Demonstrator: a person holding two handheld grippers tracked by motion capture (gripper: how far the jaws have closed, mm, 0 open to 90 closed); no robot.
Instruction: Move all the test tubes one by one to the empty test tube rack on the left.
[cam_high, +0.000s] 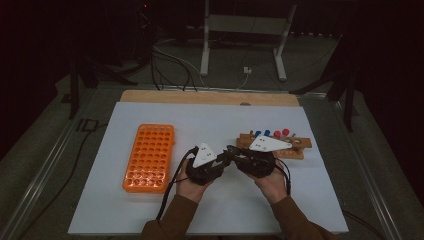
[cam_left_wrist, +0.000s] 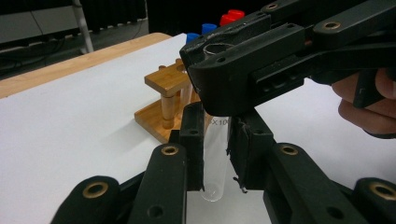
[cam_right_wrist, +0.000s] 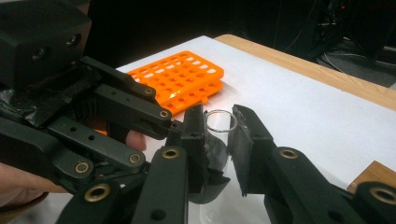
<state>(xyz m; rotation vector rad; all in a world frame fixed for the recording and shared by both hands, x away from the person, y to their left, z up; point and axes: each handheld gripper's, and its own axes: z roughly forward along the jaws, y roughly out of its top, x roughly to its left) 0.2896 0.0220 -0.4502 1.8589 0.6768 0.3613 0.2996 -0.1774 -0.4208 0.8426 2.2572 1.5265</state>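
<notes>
A clear, uncapped test tube (cam_left_wrist: 215, 163) stands upright between both grippers above the middle of the white mat. My left gripper (cam_left_wrist: 215, 140) is shut on its lower half, with the rounded bottom hanging below the jaws. My right gripper (cam_left_wrist: 210, 51) comes in from the right and clamps the tube near its open rim. In the right gripper view the tube (cam_right_wrist: 219, 140) sits between the jaws of my right gripper (cam_right_wrist: 219, 130), and my left gripper (cam_right_wrist: 180, 128) holds it from the left. From above, the left gripper (cam_high: 226, 157) and right gripper (cam_high: 234, 151) meet tip to tip.
An orange tube rack (cam_high: 150, 156) with empty holes lies left of the hands. A wooden rack (cam_high: 295, 145) behind the right hand holds tubes with blue and red caps (cam_high: 276, 133). The white mat (cam_high: 210, 120) covers the table; a wooden edge runs along the back.
</notes>
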